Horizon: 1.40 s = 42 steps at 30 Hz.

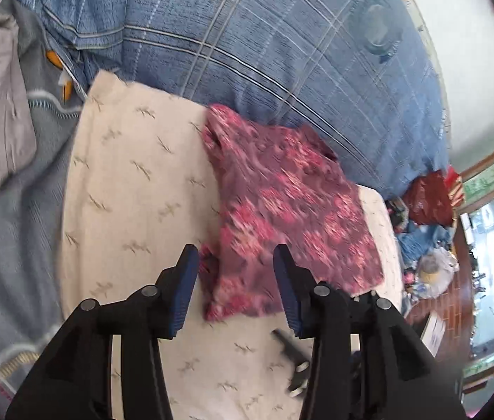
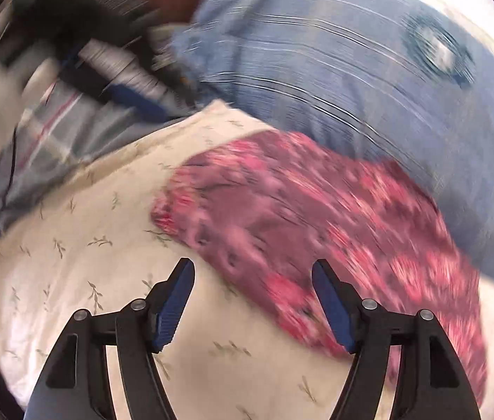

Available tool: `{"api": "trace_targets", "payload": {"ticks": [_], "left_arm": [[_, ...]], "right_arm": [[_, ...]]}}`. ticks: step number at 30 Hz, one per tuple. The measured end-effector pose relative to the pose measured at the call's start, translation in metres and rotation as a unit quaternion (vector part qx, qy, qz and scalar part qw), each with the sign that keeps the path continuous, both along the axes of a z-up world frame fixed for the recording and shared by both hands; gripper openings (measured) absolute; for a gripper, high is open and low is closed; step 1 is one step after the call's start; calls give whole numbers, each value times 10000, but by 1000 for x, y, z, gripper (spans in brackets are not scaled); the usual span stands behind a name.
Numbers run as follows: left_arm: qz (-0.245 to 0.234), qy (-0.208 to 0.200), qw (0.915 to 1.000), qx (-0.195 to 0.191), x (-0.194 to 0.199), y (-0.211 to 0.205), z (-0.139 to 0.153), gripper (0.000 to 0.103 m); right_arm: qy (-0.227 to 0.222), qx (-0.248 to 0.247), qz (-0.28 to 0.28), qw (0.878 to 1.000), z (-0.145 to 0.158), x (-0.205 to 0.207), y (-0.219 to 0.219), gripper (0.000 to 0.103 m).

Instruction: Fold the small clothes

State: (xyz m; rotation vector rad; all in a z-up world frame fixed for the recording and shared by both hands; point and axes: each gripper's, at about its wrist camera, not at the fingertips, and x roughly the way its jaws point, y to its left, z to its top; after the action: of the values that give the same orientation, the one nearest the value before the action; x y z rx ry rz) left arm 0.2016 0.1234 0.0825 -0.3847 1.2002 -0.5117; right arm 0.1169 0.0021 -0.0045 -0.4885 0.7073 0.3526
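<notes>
The soft, light red floral garment looks limp; take its near hem. Left gripper and right gripper gape empty.

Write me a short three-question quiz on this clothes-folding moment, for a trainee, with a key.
1. True or false: the left gripper is clamped on the red floral garment.
2. The garment lies on: A) a cream cloth with a leaf print; B) a wooden floor; C) a grey pillow.
3. Fill in: behind the garment lies a ____ plaid quilt.

Key
1. False: both the left gripper and the right gripper show open jaws, with nothing pinched between the pads.
2. A.
3. Blue.
</notes>
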Motion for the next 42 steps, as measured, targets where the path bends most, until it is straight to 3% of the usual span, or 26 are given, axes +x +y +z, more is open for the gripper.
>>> {"api": "trace_targets", "payload": {"ticks": [3, 7, 9, 13, 17, 20, 22, 26, 32, 36, 42], "left_arm": [[-15, 223, 9997, 67, 19, -4, -8, 45], [-65, 424, 9990, 161, 41, -7, -20, 55], [-55, 489, 9987, 115, 55, -11, -29, 62], [-218, 814, 9964, 120, 76, -30, -44, 64], [-339, 871, 9954, 229, 90, -60, -47, 64], [-486, 803, 9939, 579, 95, -91, -47, 60], [-563, 752, 9924, 797, 96, -108, -45, 8], [-628, 388, 9918, 1040, 85, -135, -21, 6], [-907, -243, 9910, 956, 66, -199, 38, 6], [-1251, -525, 9839, 1166, 56, -273, 52, 6], [-1852, -580, 9716, 1355, 40, -385, 44, 6]], "right_arm": [[-20, -746, 208, 9970, -21, 10, 35, 73], [-660, -1486, 159, 9866, -38, 22, 67, 67], [-839, -1422, 96, 9862, -32, 28, 71, 9], [-1099, -786, -14, 9908, -5, 25, 54, 8], [-1342, -664, 169, 9886, 1, 19, 45, 7], [-1407, -670, 249, 9875, 1, 13, 43, 7], [-1406, -540, 228, 9883, 5, 10, 38, 6], [-1368, -36, 22, 9906, 20, 8, 14, 6], [-1312, 1069, -668, 9833, 53, 0, -67, 6], [-1200, 1864, -1189, 9678, 69, -3, -136, 6], [-995, 2880, -1975, 9317, 70, -16, -240, 6]]}}
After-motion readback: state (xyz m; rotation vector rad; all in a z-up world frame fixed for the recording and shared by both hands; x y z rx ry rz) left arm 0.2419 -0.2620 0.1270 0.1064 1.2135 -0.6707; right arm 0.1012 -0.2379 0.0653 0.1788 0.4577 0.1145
